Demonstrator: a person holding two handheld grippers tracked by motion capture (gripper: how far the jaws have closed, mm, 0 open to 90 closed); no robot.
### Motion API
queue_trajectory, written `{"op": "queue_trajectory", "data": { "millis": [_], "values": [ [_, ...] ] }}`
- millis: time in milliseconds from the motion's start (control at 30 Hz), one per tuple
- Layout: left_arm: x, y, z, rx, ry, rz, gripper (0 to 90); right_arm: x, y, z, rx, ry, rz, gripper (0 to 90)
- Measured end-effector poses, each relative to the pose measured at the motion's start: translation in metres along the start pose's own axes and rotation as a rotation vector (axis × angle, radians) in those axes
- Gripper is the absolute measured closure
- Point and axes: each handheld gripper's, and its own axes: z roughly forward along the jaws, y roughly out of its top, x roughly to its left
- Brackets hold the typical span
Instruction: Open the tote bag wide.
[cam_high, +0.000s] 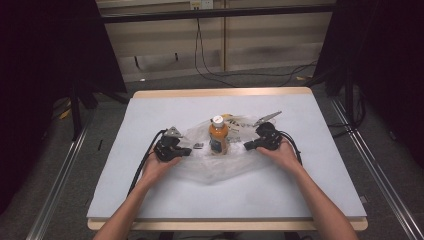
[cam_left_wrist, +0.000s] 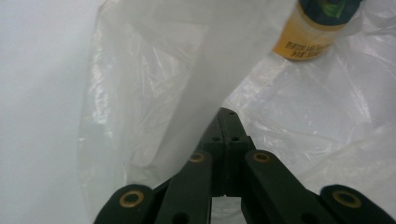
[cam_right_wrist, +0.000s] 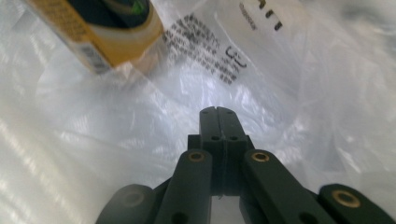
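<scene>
An orange juice bottle (cam_high: 218, 136) with a white cap stands upright on a crumpled clear plastic bag (cam_high: 215, 167) in the middle of the table. My left gripper (cam_high: 189, 151) lies at the bag's left edge, pointing at the bottle. In the left gripper view its jaws (cam_left_wrist: 226, 112) are shut, and a sheet of the bag (cam_left_wrist: 154, 93) rises taut from the tips; the bottle (cam_left_wrist: 308, 42) is at upper right. My right gripper (cam_high: 247, 146) is at the bag's right edge. Its jaws (cam_right_wrist: 218, 110) are shut with the film (cam_right_wrist: 280, 93) gathered at the tips and the bottle (cam_right_wrist: 107, 37) at upper left.
The table (cam_high: 150, 190) has a pale blue-grey cover and a wooden rim. A small dark object (cam_high: 198, 146) lies on the bag between the left gripper and the bottle. Black print (cam_right_wrist: 205, 46) marks the bag. Cables trail from both grippers towards the person.
</scene>
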Motion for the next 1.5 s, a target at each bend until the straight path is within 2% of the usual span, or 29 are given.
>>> {"op": "queue_trajectory", "data": {
  "millis": [100,200,267,333,400,433,500,600,800,900,933,1000,1100,1300,1333,1367,1433,1500],
  "values": [
    [0.005,-0.005,-0.004,-0.01,-0.013,-0.024,90.0,0.003,-0.006,-0.007,0.021,-0.024,-0.025,90.0],
    [0.004,-0.008,-0.005,-0.018,-0.025,-0.035,90.0,0.004,-0.014,-0.012,-0.004,-0.023,-0.02,90.0],
    [0.001,-0.008,-0.005,-0.016,-0.019,-0.022,90.0,0.004,-0.019,-0.013,-0.027,-0.015,-0.002,90.0],
    [-0.003,-0.007,-0.004,-0.02,-0.044,-0.013,90.0,0.006,-0.019,-0.015,-0.016,-0.034,-0.009,90.0],
    [-0.008,-0.005,-0.002,-0.017,-0.05,0.008,90.0,0.008,-0.02,-0.013,-0.03,-0.027,-0.005,90.0],
    [-0.01,-0.005,-0.001,-0.023,-0.049,0.008,90.0,0.009,-0.019,-0.013,-0.033,-0.035,-0.009,90.0],
    [-0.012,-0.004,0.0,-0.028,-0.045,0.006,90.0,0.009,-0.019,-0.011,-0.049,-0.021,-0.002,90.0],
    [-0.012,-0.003,-0.005,-0.074,-0.049,-0.006,90.0,0.01,-0.017,-0.013,-0.076,-0.016,0.013,90.0],
    [-0.014,0.0,-0.017,-0.166,-0.087,-0.033,90.0,0.013,-0.013,-0.025,-0.16,-0.012,0.023,90.0],
    [-0.016,0.001,-0.021,-0.195,-0.091,-0.026,90.0,0.014,-0.011,-0.032,-0.197,-0.011,0.013,90.0],
    [-0.017,0.002,-0.022,-0.216,-0.104,-0.027,90.0,0.014,-0.01,-0.034,-0.215,-0.008,0.017,90.0],
    [-0.019,0.003,-0.024,-0.234,-0.097,-0.013,90.0,0.015,-0.008,-0.041,-0.253,-0.007,0.02,90.0],
    [-0.02,0.004,-0.03,-0.277,-0.114,-0.023,90.0,0.016,-0.006,-0.049,-0.302,-0.014,0.023,90.0],
    [-0.026,0.005,-0.042,-0.337,-0.115,0.007,90.0,0.019,-0.007,-0.056,-0.339,-0.018,0.031,90.0],
    [-0.027,0.005,-0.045,-0.347,-0.115,0.004,90.0,0.019,-0.008,-0.057,-0.343,-0.014,0.022,88.9],
    [-0.028,0.005,-0.046,-0.353,-0.115,-0.004,88.7,0.021,-0.009,-0.058,-0.349,-0.019,0.023,79.7],
    [-0.03,0.006,-0.05,-0.362,-0.109,0.012,81.7,0.024,-0.01,-0.06,-0.364,-0.014,0.027,76.4],
    [-0.032,0.006,-0.055,-0.379,-0.127,0.009,79.7,0.027,-0.01,-0.065,-0.39,0.001,0.014,70.1]
  ]
}}
